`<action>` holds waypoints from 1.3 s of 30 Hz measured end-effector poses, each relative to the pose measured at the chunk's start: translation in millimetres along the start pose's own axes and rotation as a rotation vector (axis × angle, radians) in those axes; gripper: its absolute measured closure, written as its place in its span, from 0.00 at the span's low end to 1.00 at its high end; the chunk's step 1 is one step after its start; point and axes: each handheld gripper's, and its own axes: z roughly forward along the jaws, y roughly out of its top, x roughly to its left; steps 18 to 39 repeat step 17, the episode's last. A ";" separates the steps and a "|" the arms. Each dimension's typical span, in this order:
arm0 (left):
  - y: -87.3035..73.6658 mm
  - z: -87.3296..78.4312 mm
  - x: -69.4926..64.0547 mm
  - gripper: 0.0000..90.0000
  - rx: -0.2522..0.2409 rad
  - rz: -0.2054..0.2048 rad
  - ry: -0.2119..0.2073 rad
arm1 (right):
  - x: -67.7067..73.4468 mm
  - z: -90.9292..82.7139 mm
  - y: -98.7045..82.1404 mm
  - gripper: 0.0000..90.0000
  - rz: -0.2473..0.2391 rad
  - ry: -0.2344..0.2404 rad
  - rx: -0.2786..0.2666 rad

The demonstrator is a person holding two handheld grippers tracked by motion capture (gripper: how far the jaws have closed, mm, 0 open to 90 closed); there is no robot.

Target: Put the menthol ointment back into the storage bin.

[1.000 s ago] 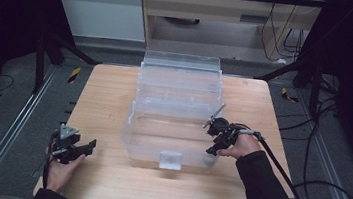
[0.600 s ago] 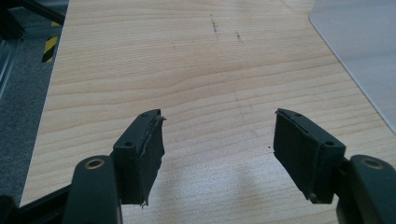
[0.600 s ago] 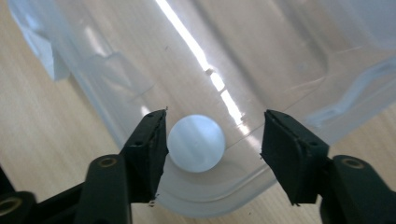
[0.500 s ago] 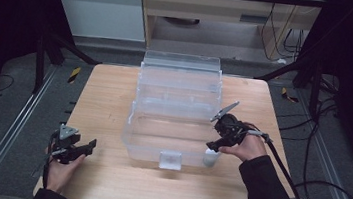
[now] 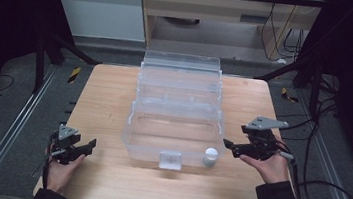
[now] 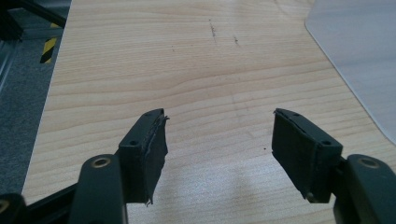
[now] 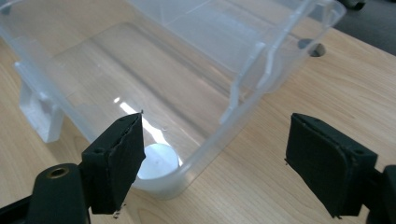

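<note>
Right claw [image 5: 229,147] released, its near pad half hiding the white cap [image 7: 159,161] inside the clear bin [image 5: 131,144].

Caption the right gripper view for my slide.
Open right gripper beside clear plastic box, small white cap in its corner.

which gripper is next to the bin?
The right gripper: it sits open just off the clear bin's right front corner, near the white cap inside. The left gripper rests well off to the bin's left, over bare table.

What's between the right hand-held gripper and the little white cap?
The clear plastic bin's wall stands between the right hand-held gripper and the white cap, seen in the right gripper view.
</note>
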 end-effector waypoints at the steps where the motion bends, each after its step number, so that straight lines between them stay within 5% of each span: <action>1: 0.0 -0.8 0.2 0.41 -0.003 -0.003 -0.001 | -2.7 -1.7 -6.1 0.23 0.020 -0.006 -0.025; 4: -0.2 -2.1 0.1 0.45 -0.006 -0.005 -0.003 | -11.5 -5.4 -25.7 0.24 0.084 -0.030 -0.094; 8: -0.2 -2.8 1.8 0.52 -0.013 -0.023 -0.013 | -23.0 -1.5 -51.1 0.23 0.117 -0.090 -0.109; 16: -0.3 -0.2 0.7 0.54 -0.002 -0.013 -0.016 | -44.4 17.9 -90.2 0.22 0.219 -0.180 -0.063; 39: 0.1 0.1 0.1 0.54 -0.004 -0.012 -0.013 | -44.4 17.9 -90.2 0.22 0.219 -0.180 -0.063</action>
